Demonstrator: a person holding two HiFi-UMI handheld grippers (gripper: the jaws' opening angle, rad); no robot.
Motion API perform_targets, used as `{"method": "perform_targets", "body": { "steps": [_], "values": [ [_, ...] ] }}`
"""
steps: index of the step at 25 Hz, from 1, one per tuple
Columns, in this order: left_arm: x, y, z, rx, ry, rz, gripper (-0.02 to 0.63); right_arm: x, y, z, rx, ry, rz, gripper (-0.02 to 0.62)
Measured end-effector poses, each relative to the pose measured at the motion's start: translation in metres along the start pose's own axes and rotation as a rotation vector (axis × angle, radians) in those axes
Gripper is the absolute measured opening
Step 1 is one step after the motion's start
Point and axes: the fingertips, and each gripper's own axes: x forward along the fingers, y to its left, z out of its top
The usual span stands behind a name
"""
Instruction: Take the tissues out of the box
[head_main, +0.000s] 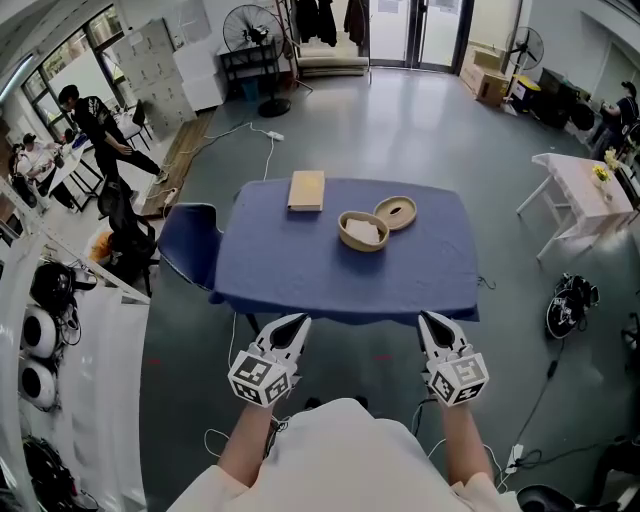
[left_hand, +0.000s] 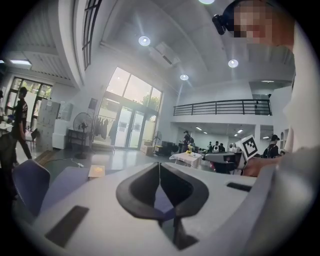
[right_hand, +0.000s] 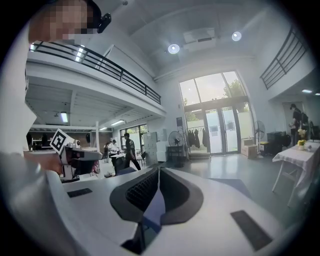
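On the blue-covered table stands a round tan box with white tissues in it, and its round lid lies just behind it to the right. A flat tan rectangular box lies at the far left of the table; it also shows in the left gripper view. My left gripper hangs shut and empty in front of the table's near edge. My right gripper is level with it, also shut and empty. Both are well short of the round box. In the gripper views the jaws of the left gripper and the right gripper meet at their tips.
A blue chair stands at the table's left side. A white folding table is off to the right, a floor fan at the back. Cables run over the grey floor. People sit and walk at the far left.
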Motion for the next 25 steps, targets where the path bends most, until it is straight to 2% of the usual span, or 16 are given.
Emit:
{"method": "perform_targets", "body": {
  "steps": [5, 18, 25],
  "values": [
    [0.01, -0.007, -0.006, -0.014, 0.006, 0.023, 0.064, -0.003, -0.018, -0.009, 0.017, 0.014, 0.005, 0.035],
    [0.028, -0.022, -0.018, -0.032, 0.007, 0.081, 0.08, -0.007, -0.049, -0.021, 0.024, 0.027, 0.044, 0.035],
    [0.036, -0.01, -0.019, -0.042, 0.017, 0.1, 0.08, 0.006, -0.06, -0.026, 0.033, 0.04, 0.053, 0.035]
  ]
}}
